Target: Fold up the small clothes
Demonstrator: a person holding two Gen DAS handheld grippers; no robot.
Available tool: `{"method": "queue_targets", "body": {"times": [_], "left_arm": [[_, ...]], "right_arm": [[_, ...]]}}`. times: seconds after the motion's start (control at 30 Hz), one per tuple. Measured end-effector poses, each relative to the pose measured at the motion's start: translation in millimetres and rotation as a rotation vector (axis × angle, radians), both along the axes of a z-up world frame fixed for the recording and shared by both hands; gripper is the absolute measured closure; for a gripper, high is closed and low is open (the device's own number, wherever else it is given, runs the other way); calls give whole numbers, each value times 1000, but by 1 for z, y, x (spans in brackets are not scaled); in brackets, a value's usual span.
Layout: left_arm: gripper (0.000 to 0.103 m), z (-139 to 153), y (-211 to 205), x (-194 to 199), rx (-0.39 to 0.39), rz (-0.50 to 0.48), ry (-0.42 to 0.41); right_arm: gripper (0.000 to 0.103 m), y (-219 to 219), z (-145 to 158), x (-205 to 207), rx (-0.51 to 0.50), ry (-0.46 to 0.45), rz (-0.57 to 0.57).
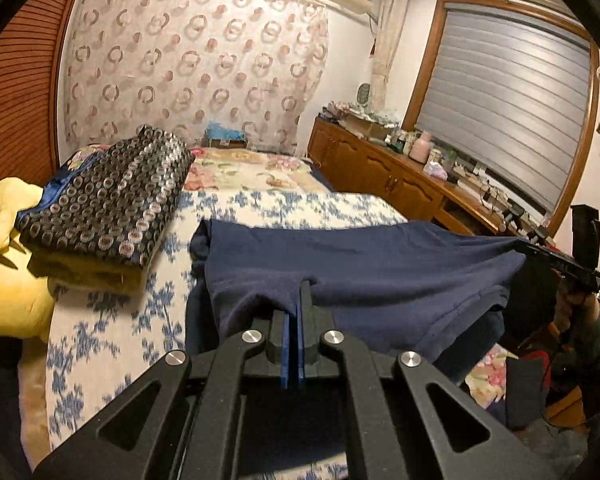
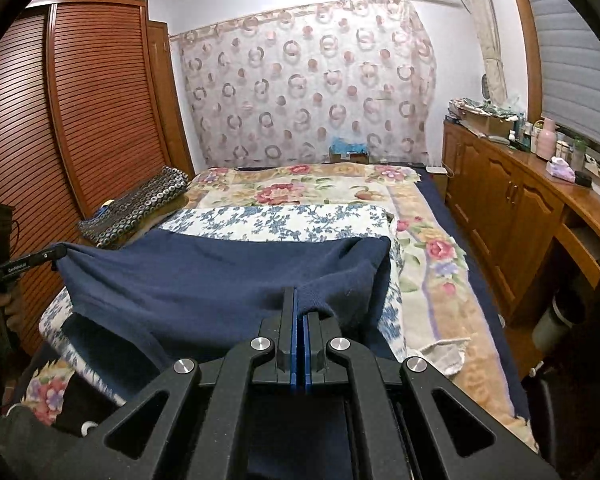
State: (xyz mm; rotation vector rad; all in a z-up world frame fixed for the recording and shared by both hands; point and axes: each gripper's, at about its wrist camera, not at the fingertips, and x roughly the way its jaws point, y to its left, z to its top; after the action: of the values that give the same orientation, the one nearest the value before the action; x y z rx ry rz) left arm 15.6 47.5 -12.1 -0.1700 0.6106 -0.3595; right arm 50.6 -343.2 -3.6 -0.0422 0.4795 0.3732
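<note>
A navy blue garment [image 1: 360,264] is stretched between my two grippers above the near end of the bed; it also shows in the right wrist view [image 2: 220,276]. My left gripper [image 1: 300,292] is shut on its near hem at the left corner. My right gripper [image 2: 298,300] is shut on the hem at the right corner. Each gripper shows in the other's view: the right one [image 1: 556,260] at the far right, the left one [image 2: 32,262] at the far left. The garment's far part drapes onto the bed, its lower layer hanging below.
The bed has a blue-flowered white cover [image 1: 112,320] over a rose-patterned blanket [image 2: 300,188]. A folded dark circle-patterned blanket [image 1: 112,200] and a yellow plush toy [image 1: 8,280] lie at the left. A wooden cabinet [image 2: 512,208] with clutter runs along the right, a slatted wardrobe [image 2: 80,120] along the left.
</note>
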Motion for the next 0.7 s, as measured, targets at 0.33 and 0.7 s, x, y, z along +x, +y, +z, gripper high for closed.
{"method": "queue_targets", "body": {"times": [0.33,0.7], "left_arm": [[99,-53,-12,0,68,-8,175],[58,-52,-1,-11,112,23,208]], "right_arm": [[101,10,-43,17,-73,169,-15],[94,23,-21,15,-145,174,23]]}}
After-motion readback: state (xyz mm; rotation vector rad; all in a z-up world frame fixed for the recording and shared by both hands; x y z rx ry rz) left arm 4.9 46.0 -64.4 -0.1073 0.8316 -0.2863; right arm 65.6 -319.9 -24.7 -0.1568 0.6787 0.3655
